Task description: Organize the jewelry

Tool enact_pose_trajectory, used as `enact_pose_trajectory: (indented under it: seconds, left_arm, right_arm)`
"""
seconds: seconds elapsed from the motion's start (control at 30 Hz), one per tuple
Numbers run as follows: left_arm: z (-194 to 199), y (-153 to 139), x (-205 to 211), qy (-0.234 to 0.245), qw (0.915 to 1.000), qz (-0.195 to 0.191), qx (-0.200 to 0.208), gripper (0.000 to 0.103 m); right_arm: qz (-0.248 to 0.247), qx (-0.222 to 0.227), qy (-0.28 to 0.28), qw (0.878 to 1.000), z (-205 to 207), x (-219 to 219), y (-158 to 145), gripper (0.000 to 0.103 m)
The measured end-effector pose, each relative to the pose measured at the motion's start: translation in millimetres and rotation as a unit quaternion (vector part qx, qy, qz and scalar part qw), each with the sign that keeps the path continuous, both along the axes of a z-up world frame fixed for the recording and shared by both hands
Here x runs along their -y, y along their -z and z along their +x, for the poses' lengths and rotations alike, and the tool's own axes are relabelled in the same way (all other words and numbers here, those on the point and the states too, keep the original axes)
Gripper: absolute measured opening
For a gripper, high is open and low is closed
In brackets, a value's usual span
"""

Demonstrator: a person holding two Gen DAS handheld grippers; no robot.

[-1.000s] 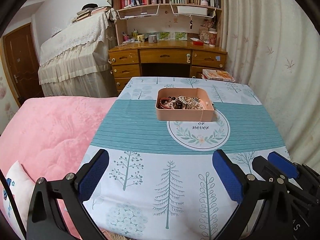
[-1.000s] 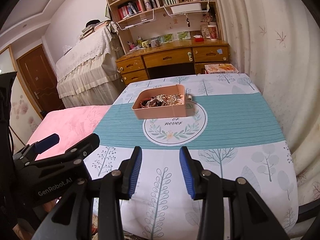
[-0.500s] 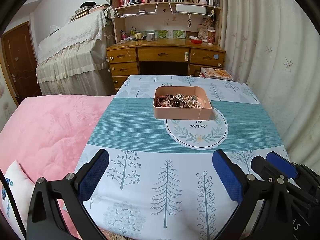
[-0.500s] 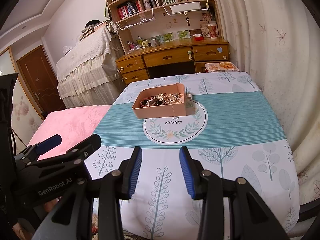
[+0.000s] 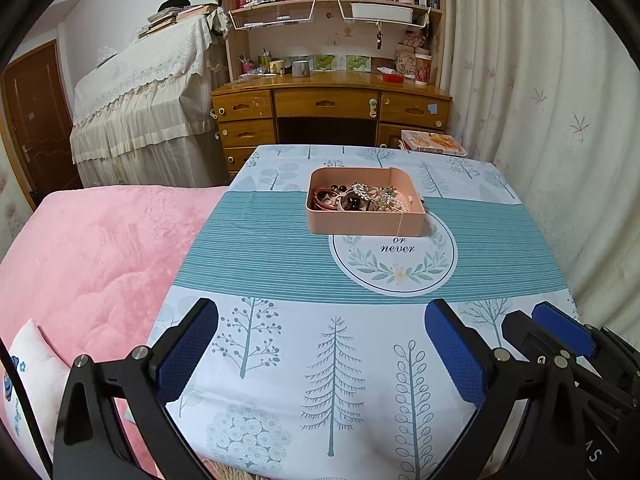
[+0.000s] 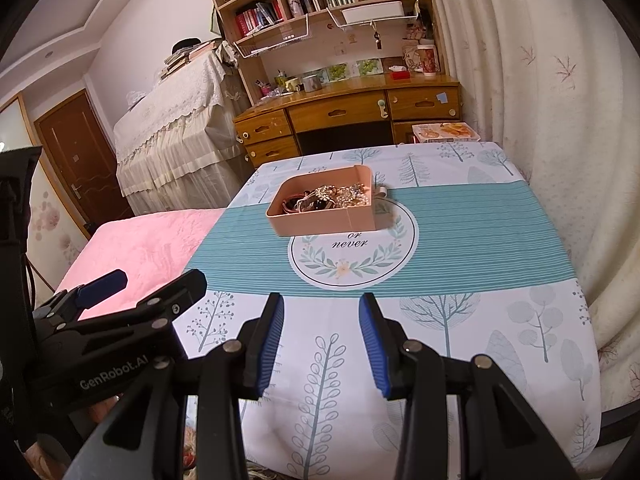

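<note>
A pink tray (image 5: 364,222) (image 6: 320,222) stands in the middle of the table on the teal stripe of the cloth. It holds a tangled heap of jewelry (image 5: 360,198) (image 6: 332,196): bracelets, beads and sparkling pieces. My left gripper (image 5: 320,354) is open wide and empty above the near end of the table. My right gripper (image 6: 322,340) is open more narrowly and empty, also at the near end. The left gripper (image 6: 140,304) shows at the left of the right wrist view. Both are well short of the tray.
The table (image 5: 280,360) has a tree-print cloth. A pink bed (image 5: 88,248) lies along its left side. A curtain (image 5: 560,120) hangs close on the right. A wooden desk (image 5: 332,108) with shelves stands behind the table.
Both grippers have drawn back and risen slightly, so the tray looks a little farther away. The jaws have not changed their opening.
</note>
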State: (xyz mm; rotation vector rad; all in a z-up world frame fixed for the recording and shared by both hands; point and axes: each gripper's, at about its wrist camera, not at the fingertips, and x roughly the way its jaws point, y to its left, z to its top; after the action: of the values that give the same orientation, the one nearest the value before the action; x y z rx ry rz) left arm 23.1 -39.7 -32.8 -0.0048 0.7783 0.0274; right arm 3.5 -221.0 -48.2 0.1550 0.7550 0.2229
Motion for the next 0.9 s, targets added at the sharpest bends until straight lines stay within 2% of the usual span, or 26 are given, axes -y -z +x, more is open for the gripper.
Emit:
enact_pose_trajectory:
  seconds: [0.9]
  left_arm:
    - [2,12,-1,-0.003,0.9998,-0.011,-0.017,0.102]
  right_arm:
    - [0.008,-0.014,-0.003,1.000,-9,-9,10,0.040]
